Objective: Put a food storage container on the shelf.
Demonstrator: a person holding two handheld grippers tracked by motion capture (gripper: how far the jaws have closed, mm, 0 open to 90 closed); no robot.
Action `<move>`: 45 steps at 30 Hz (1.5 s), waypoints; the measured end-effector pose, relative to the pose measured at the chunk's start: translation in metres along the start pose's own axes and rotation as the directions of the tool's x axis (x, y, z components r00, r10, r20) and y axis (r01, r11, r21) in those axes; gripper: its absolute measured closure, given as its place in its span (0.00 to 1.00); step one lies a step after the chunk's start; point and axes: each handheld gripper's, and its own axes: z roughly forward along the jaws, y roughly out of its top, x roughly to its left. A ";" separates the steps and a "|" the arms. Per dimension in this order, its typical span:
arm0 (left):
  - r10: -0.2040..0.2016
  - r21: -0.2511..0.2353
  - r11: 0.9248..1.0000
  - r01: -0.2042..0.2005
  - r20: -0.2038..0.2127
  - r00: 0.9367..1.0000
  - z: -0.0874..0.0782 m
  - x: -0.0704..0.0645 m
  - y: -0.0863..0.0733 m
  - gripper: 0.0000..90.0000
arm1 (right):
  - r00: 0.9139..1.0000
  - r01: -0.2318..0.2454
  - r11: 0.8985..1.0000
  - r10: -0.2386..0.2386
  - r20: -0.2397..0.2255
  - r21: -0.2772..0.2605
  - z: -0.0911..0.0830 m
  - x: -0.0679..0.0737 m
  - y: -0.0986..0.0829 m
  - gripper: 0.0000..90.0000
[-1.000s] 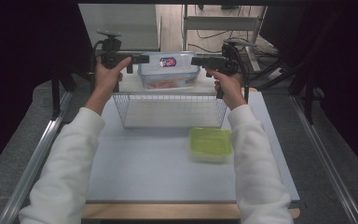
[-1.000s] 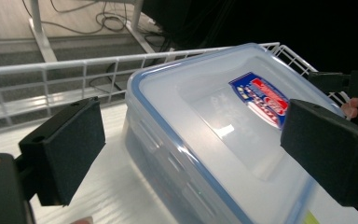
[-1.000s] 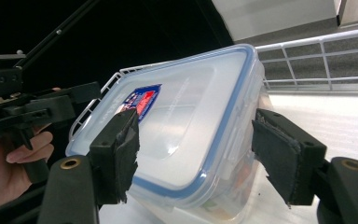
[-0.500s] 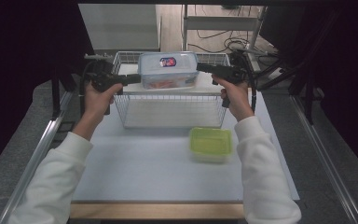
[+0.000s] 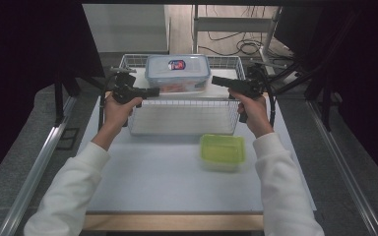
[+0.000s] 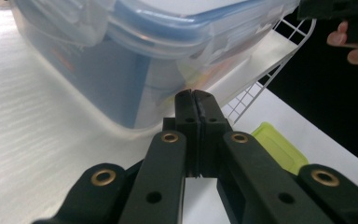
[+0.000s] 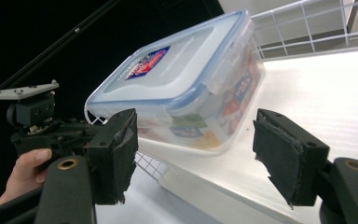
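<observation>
Both hands [image 5: 116, 109] nearer, flanking container [image 5: 177, 73]

Container [image 6: 121, 56] cut off, blurred up close

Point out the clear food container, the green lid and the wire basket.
clear food container [image 5: 177, 66]: high view, on its blue-rimmed lid.
green lid [image 5: 221, 150]: high view, middle of its top face.
wire basket [image 5: 184, 103]: high view, on its near top rim.

A flat white table [image 5: 152, 182] with a pale wooden front edge carries a white wire basket [image 5: 182, 115] near its far side. A small green plastic box with a lid [image 5: 222, 151] lies on the table just in front of the basket.
</observation>
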 end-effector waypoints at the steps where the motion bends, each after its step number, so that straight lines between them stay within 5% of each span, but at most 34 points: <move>1: 0.000 -0.001 1.000 0.000 -0.001 1.000 0.000 0.000 0.001 1.00 | 1.000 0.001 1.000 -0.001 0.001 0.002 0.000 -0.001 -0.001 0.35; 6: -0.012 -0.013 1.000 0.011 -0.026 1.000 0.000 0.002 0.004 1.00 | 1.000 0.004 1.000 -0.004 -0.004 0.003 0.000 -0.004 -0.004 0.35; 8: -0.036 -0.021 0.999 0.036 0.001 0.999 -0.001 0.005 0.004 1.00 | 1.000 0.009 1.000 -0.009 -0.004 0.005 0.000 -0.004 -0.005 0.35; 18: 0.033 -0.001 0.999 -0.033 0.008 0.999 -0.011 -0.012 -0.012 1.00 | 0.999 0.038 0.999 -0.038 -0.017 0.021 -0.005 0.003 -0.012 0.35; 28: 0.033 -0.007 0.999 -0.033 0.001 0.999 -0.042 -0.023 -0.066 1.00 | 0.994 0.098 0.994 -0.096 -0.046 0.047 -0.021 0.012 -0.043 0.34; 37: 0.010 -0.010 1.000 -0.010 0.028 1.000 -0.052 -0.025 -0.108 0.98 | 0.992 0.123 0.991 -0.121 -0.042 0.053 -0.033 -0.001 -0.077 0.34; 39: 0.001 -0.008 1.000 -0.001 0.034 0.999 -0.053 -0.026 -0.116 0.94 | 0.992 0.124 0.991 -0.121 -0.046 0.053 -0.036 -0.005 -0.086 0.34; 45: -0.005 -0.007 1.000 0.005 -0.004 1.000 -0.052 -0.033 -0.137 0.61 | 0.990 0.142 0.988 -0.140 -0.026 0.067 -0.047 -0.015 -0.116 0.33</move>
